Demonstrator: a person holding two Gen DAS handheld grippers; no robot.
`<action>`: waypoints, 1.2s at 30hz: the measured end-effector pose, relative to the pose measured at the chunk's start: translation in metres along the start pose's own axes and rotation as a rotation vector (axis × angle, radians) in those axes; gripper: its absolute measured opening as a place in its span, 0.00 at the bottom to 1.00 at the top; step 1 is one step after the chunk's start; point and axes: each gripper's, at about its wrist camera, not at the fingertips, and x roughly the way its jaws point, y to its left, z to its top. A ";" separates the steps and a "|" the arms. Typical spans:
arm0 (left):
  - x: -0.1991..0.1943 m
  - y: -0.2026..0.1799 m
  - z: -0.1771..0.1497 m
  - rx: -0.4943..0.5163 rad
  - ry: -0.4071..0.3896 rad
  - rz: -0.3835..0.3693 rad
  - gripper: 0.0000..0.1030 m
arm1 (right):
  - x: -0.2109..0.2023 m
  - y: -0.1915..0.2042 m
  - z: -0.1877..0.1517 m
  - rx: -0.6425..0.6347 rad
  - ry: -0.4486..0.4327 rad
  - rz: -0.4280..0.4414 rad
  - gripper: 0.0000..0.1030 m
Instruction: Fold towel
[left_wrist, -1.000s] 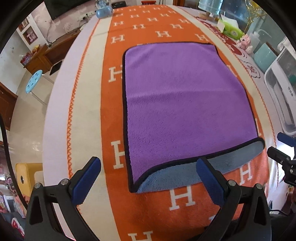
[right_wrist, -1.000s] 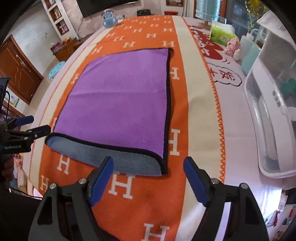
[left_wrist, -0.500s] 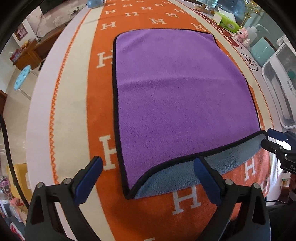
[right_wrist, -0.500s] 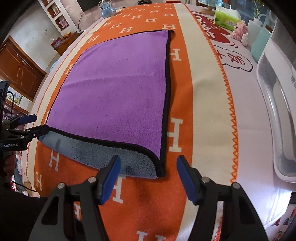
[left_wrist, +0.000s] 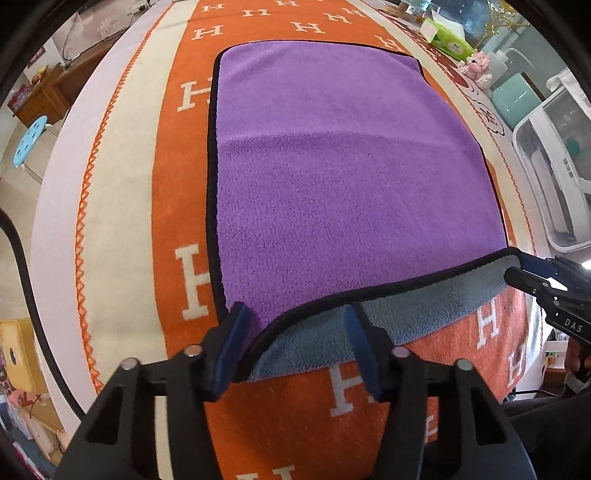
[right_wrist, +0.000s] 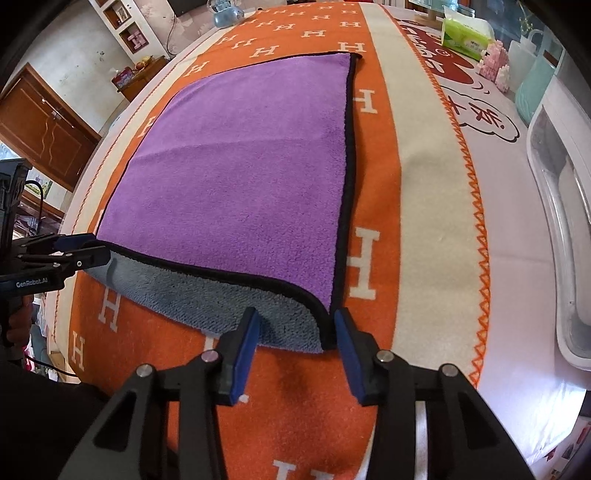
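Purple towel (left_wrist: 343, 177) lies flat on the orange H-print blanket (left_wrist: 177, 177), already doubled over, grey underside showing along the near edge. Left gripper (left_wrist: 295, 332) is spread partway, fingers (left_wrist: 236, 328) straddling the near left corner, left pad right at the black hem, not yet pinching. Right gripper (right_wrist: 295, 332) is likewise part open, fingers (right_wrist: 247, 332) either side of the near right corner, nothing clamped; tissue pack (right_wrist: 465, 35) sits far off.

Both grippers have come down and forward to the towel (left_wrist: 351, 177): the left gripper (left_wrist: 297, 321) now straddles its near left corner, the right gripper (right_wrist: 295, 325) its near right corner, jaws narrower than before.
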 end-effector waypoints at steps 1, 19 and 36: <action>-0.001 0.001 -0.001 -0.004 -0.001 -0.003 0.44 | 0.000 0.000 0.000 0.000 -0.002 0.001 0.39; -0.015 0.009 -0.017 -0.007 0.004 0.016 0.15 | -0.008 -0.001 -0.006 -0.002 -0.035 -0.027 0.15; -0.020 0.003 -0.019 0.024 -0.018 0.044 0.06 | -0.011 0.000 -0.006 -0.015 -0.052 -0.036 0.04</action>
